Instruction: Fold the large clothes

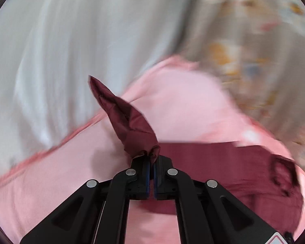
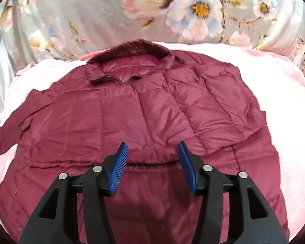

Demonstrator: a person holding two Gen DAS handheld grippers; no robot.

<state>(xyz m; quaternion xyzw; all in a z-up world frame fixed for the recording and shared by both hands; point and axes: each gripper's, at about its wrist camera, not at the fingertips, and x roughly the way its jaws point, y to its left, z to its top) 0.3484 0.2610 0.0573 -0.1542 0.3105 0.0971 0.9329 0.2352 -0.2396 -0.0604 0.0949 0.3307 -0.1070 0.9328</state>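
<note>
A maroon quilted jacket (image 2: 144, 109) lies spread on a pink blanket (image 2: 274, 93), collar at the far side. Its right sleeve is folded over the body. My right gripper (image 2: 152, 152) is open and empty, hovering over the jacket's lower middle. In the left wrist view my left gripper (image 1: 152, 158) is shut on a bunched end of the jacket, seemingly a sleeve (image 1: 126, 118), which sticks up and away from the jaws. The rest of the jacket (image 1: 223, 166) trails to the right over the pink blanket (image 1: 183, 101). That view is motion-blurred.
A grey floral bedcover or pillow (image 2: 172, 14) lies behind the blanket, also in the left wrist view (image 1: 254, 40). White fabric (image 1: 61, 50) fills the left side of the left wrist view.
</note>
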